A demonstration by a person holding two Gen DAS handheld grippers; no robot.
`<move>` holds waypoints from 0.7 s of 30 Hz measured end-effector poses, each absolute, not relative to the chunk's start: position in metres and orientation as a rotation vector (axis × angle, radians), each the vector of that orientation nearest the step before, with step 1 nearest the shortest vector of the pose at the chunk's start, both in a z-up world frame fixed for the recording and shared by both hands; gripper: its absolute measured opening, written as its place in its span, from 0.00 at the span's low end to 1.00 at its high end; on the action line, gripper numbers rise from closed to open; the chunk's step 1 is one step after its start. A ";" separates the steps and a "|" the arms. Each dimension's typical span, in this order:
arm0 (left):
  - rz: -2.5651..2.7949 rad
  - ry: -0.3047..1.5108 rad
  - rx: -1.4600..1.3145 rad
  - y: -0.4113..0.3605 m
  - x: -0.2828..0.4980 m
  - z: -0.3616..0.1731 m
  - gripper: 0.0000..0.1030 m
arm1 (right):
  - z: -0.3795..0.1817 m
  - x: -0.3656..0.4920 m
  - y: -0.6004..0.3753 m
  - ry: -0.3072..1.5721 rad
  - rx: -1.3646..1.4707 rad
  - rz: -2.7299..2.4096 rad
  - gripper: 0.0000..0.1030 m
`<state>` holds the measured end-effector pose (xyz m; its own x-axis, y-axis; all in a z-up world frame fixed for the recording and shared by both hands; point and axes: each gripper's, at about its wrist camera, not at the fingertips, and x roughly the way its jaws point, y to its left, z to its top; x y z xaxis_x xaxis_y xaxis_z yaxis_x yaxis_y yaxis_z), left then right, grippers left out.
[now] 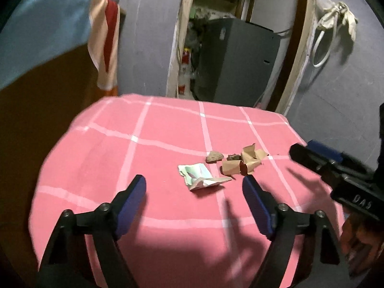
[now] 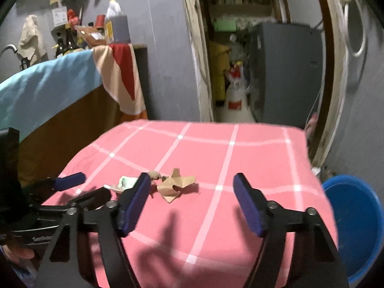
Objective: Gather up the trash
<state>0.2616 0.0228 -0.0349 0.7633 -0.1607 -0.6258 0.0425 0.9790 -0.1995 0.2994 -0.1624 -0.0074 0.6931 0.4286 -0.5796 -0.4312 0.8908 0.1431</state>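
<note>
Two handheld grippers hover over the near edge of a table draped in a pink cloth point(image 1: 168, 124) with a white grid, the left gripper point(image 1: 194, 187) and the right gripper point(image 2: 192, 187) each with jaws apart and nothing between the blue pads. Toward the middle of the tabletop lies the trash: a crumpled white and green wrapper point(image 1: 201, 177), torn brown paper point(image 1: 242, 163) with a red patch, and a small brownish lump point(image 1: 214, 156), all close together. Beyond the far edge stand a grey wall and an open doorway with a dark grey cabinet point(image 1: 235, 60) inside. Only the right wrist view shows a blue tub point(image 2: 355, 223) by the table's right edge and a cluttered shelf at far left.
</note>
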 end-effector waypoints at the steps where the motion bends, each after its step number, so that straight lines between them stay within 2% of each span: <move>1: -0.127 0.703 -0.199 0.024 0.264 -0.036 0.69 | -0.009 0.302 -0.161 0.662 0.003 0.485 0.60; 3: -0.145 0.721 -0.224 0.025 0.268 -0.038 0.68 | -0.012 0.307 -0.158 0.681 0.011 0.492 0.58; 11: -0.157 0.798 -0.259 0.027 0.286 -0.043 0.45 | -0.020 0.329 -0.138 0.756 -0.018 0.522 0.47; 13: -0.152 0.808 -0.265 0.028 0.287 -0.043 0.42 | -0.025 0.335 -0.134 0.787 -0.023 0.523 0.46; 21: -0.156 0.807 -0.282 0.028 0.286 -0.043 0.39 | -0.037 0.341 -0.129 0.848 -0.028 0.548 0.36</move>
<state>0.2857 0.0285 -0.0434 0.6832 -0.2434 -0.6885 0.0300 0.9514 -0.3066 0.3411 -0.1288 -0.0370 0.5321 0.4487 -0.7180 -0.4705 0.8617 0.1899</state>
